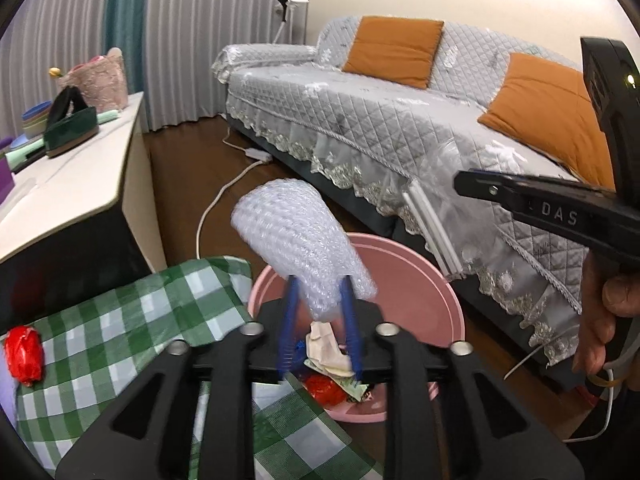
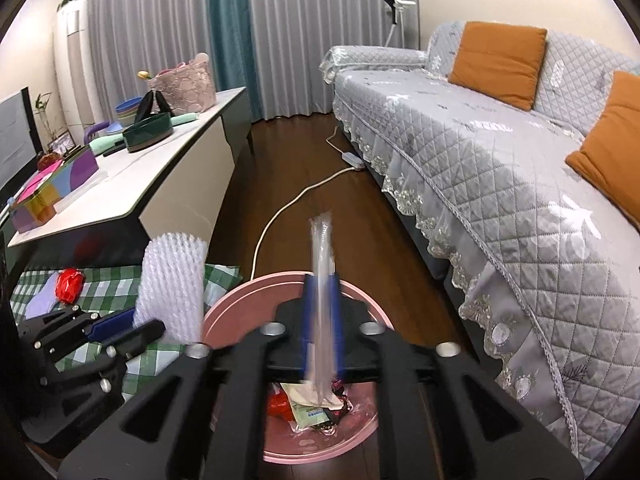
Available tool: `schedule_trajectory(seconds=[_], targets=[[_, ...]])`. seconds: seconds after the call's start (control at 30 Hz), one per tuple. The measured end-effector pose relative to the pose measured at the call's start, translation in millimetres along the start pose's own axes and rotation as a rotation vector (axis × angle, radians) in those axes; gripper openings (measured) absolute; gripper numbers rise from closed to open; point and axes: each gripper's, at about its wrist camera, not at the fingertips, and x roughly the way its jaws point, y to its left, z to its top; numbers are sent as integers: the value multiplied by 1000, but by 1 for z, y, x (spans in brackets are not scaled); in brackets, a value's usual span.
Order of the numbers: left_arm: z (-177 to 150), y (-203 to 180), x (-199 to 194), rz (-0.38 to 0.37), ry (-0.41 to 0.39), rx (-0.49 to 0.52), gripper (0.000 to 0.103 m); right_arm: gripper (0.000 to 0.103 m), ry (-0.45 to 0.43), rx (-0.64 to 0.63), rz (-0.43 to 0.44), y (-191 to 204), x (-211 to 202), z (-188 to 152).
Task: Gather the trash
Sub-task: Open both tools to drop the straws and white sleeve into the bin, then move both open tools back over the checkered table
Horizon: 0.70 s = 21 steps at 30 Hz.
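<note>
A pink bin stands on the floor with paper and a red wrapper in its bottom. Over its rim, my left gripper has a blurred roll of white bubble wrap between its parted blue fingers, and it looks loose. In the right wrist view the same gripper is at the left with the wrap upright. My right gripper hangs over the bin. A clear packet of white sticks is blurred in the gap between its parted fingers, not pinched. From the left the packet shows below that gripper.
A red wrapper lies on a green checked cloth left of the bin. The grey quilted sofa runs along the right, and a white cabinet with boxes and bags along the left. A white cable crosses the wooden floor.
</note>
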Motion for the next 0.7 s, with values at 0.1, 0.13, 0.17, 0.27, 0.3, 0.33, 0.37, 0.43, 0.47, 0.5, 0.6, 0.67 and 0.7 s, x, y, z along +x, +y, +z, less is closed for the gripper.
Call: schedule_trajectory(seconds=[0.1,0.13,0.17,0.27,0.3,0.33,0.37,0.43,0.47,0.5,0.6,0.67,0.7], targets=[[-3,0,-3,8,1,-1,27,52,-5,8,-4,-1,0,0],[-4,2,-5,9,2,-6,27,53,-7,5,-6,1,0,0],[-5,3,-7,12,2,-10,27,54,-10,4,-6,1,-1,1],[-8,6,-16,26,-3,-15,27,54,-19,5,-4,4,-3,2],[-8,8,-21,33,-5,-16,27,54,-22,4,-4,4,-3,3],[-8,9,-26,39,-9,-17,27,54,-26,4,-3,5,-5,3],[-8,10,-30,43,-12,-18,27,54,-28,6,-2,6,-6,4],[-9,13,-42,58,-20,-16,27,55,-35,12,3,9,-8,4],[-9,14,-47,64,-23,-14,27,55,-38,13,5,11,-10,5],[-10,16,-53,71,-27,-13,27,55,-42,13,9,14,-12,6],[-14,24,-75,95,-39,-20,27,55,-53,9,27,26,-19,7],[-21,31,-91,113,-43,-32,27,55,-63,0,45,35,-24,8],[-25,35,-97,123,-42,-36,27,55,-67,-4,51,39,-26,8]])
